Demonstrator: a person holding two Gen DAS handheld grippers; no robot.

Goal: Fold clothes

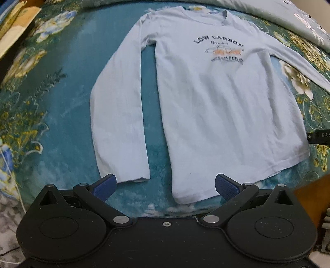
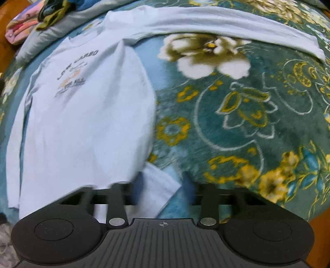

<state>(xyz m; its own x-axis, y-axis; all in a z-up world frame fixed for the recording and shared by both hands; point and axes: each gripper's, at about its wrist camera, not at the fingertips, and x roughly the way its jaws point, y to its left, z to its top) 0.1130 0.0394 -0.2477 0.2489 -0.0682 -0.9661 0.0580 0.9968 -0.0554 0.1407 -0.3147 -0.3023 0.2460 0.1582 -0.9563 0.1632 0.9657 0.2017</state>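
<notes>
The pale blue long-sleeved cotton shirt (image 1: 216, 115) lies flat on the teal floral blanket (image 1: 51, 99) ahead of both tongs. Left tongs (image 1: 165, 186) are spread wide, released, above its hem. Right tongs (image 2: 163, 183) straddle the hem corner, blurred; grip unclear

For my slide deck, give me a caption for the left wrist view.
Open left gripper hovers over the hem of a pale blue long-sleeved shirt spread flat on a floral blanket.

Teal floral blanket (image 1: 51, 115) covers the bed. Grey flowered pillow (image 1: 305, 18) at 1 o'clock. Right wrist view: bundled pink and olive cloths (image 2: 31, 18), possibly other garments, blurred, at 10 o'clock.
</notes>
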